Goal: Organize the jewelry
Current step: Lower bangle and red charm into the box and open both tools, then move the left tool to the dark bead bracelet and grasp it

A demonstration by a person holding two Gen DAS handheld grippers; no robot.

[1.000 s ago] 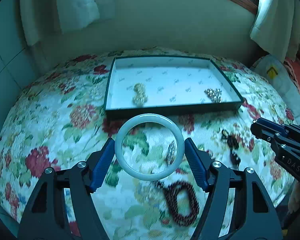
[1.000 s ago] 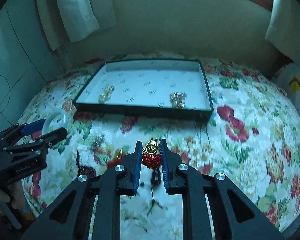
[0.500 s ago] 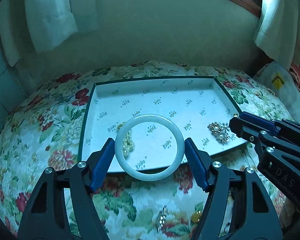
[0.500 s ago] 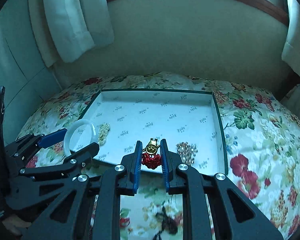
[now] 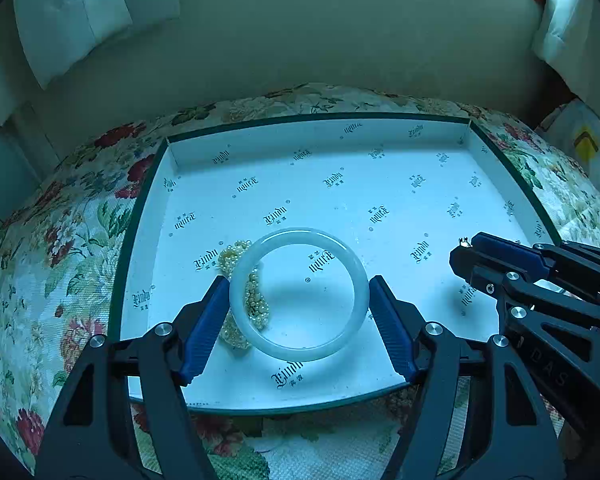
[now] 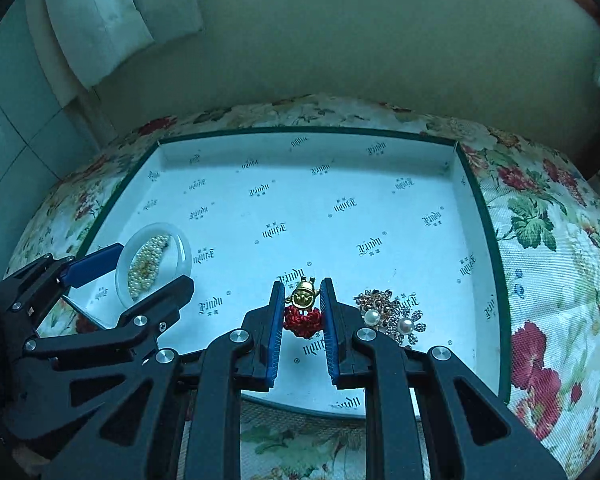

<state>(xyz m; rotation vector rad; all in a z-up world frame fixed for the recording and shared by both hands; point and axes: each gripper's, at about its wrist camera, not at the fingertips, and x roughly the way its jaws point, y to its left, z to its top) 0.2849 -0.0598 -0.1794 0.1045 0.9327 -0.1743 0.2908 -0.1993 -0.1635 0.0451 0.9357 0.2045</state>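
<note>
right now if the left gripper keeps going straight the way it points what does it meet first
Probably the pearl jewelry lying in the tray. The left gripper carries the white bangle over it, angled down; the bangle's left edge would likely land on it first, though depth is unclear.

At the lower middle of the frame the right gripper [image 6: 302,312] pinches a red knotted charm [image 6: 303,321] topped by a small gold figure [image 6: 304,295]. Just right of it, a cluster of pearl brooches [image 6: 392,316] lies on the white floor of the tray [image 6: 478,208]. At the left the left gripper [image 6: 140,268] clamps a white bangle [image 6: 182,246], with a pearl bracelet [image 6: 148,264] showing through the ring. A flowered cloth [image 6: 548,240] surrounds the tray.
</note>
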